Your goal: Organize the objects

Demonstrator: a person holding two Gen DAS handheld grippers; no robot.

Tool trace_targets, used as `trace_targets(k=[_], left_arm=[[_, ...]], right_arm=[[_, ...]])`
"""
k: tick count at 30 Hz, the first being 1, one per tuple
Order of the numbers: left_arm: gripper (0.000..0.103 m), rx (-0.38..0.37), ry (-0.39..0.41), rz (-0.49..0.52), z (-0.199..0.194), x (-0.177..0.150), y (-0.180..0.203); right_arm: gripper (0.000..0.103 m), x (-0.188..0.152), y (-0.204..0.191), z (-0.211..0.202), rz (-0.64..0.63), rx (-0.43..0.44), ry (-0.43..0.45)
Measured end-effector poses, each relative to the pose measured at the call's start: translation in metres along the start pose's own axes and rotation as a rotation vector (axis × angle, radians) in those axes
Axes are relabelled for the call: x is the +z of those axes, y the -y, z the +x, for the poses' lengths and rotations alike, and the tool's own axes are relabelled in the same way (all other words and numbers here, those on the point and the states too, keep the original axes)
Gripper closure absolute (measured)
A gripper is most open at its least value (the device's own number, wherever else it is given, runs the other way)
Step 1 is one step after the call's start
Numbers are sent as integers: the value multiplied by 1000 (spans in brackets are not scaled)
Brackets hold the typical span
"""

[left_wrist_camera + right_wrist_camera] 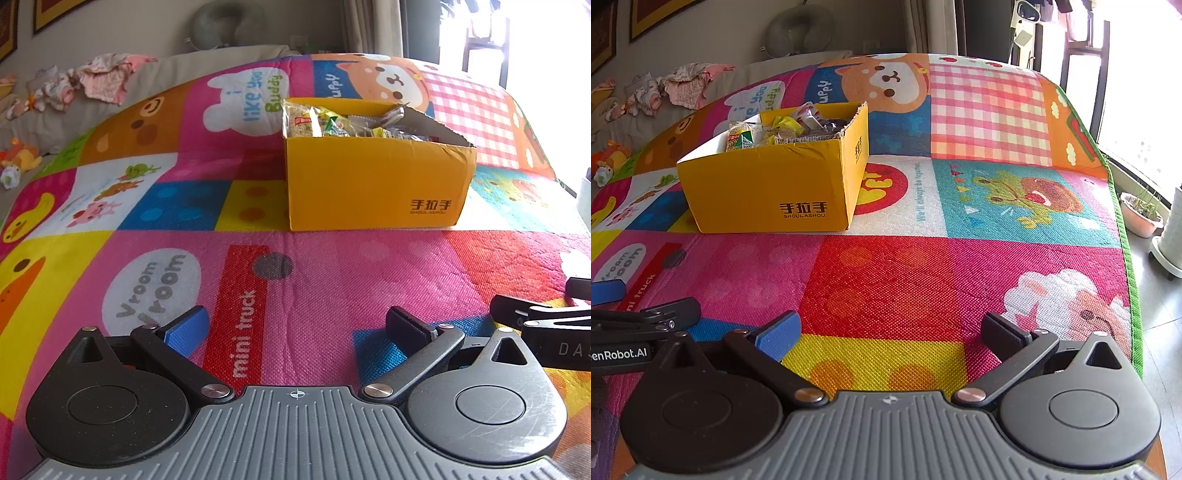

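Left tongs (295,325): spread wide, holding nothing, low over the play mat (332,266).
Right tongs (890,332): spread wide, holding nothing, just beside the left pair.
Yellow box (373,184): ahead of both tongs, on the mat, filled with wrapped snacks (317,123).

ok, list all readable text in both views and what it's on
"手拉手 SHOULASHOU": yellow box
"Vroom Vroom", "mini truck", "i like you Buddy", "Puppy": play mat
"We'll always be together": mat, right view, partly blurred
"DAS", cut off: right tongs
"enRobot.AI", cut off: left tongs
Snack wrappers: too small
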State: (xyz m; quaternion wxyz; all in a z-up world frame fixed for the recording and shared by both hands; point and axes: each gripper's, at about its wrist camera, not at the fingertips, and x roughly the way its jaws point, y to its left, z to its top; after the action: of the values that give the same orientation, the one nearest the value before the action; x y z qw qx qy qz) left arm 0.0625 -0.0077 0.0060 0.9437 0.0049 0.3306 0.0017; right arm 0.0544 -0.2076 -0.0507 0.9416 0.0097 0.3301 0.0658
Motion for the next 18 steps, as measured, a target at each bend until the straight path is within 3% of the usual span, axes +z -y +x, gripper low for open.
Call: trace_targets(k=[18], left_arm=[[0,6,-3,-11,2,2,1]], right_arm=[[0,0,0,0,0,0,0]])
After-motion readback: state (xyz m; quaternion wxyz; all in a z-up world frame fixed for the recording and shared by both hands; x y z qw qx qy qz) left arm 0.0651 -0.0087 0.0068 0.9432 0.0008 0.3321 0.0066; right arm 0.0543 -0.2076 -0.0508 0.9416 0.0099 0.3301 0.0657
